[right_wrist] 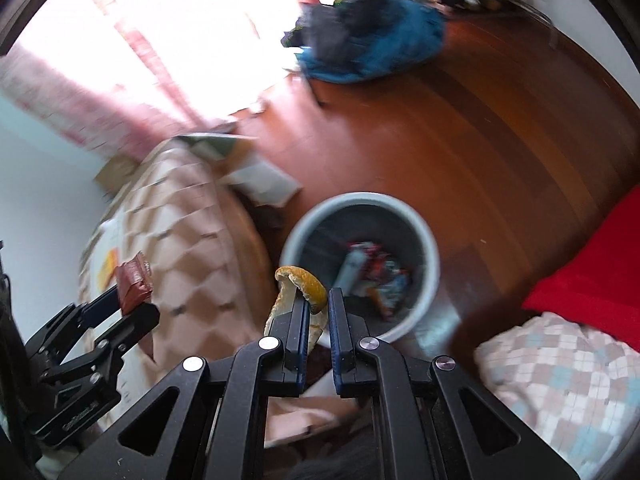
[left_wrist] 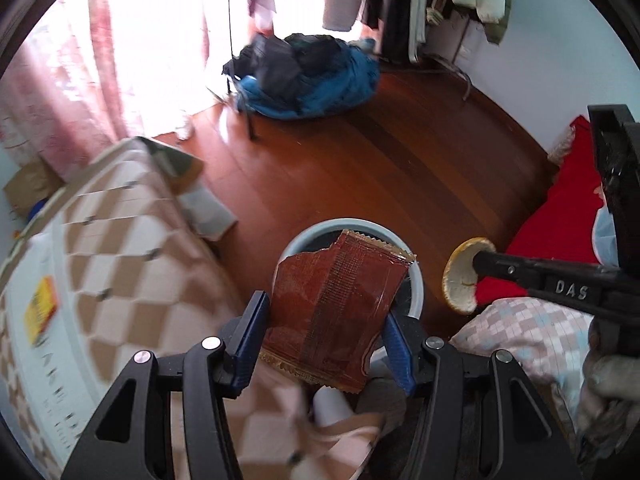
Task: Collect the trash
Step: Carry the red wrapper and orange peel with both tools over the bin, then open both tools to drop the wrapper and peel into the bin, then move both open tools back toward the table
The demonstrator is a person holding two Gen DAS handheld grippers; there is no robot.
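Note:
My left gripper (left_wrist: 326, 312) is shut on a torn dark red snack wrapper (left_wrist: 340, 304), which hangs over the pale blue trash bin (left_wrist: 384, 230) on the floor. In the right wrist view the same wrapper (right_wrist: 134, 282) shows at the far left in the left gripper (right_wrist: 132, 300). My right gripper (right_wrist: 318, 302) is shut on a curled piece of orange peel (right_wrist: 298, 284), held just left of the bin's rim (right_wrist: 428, 240). The peel (left_wrist: 464, 276) and the right gripper (left_wrist: 480, 262) also appear at the right of the left wrist view. Several wrappers lie in the bin.
A bed with a brown and pink checked blanket (left_wrist: 132, 248) lies left of the bin. A red cover (right_wrist: 592, 276) and a checked pillow (right_wrist: 560, 372) are on the right. A blue and black clothes heap (left_wrist: 308, 76) sits on the wooden floor (left_wrist: 400, 160) beyond, by the curtains.

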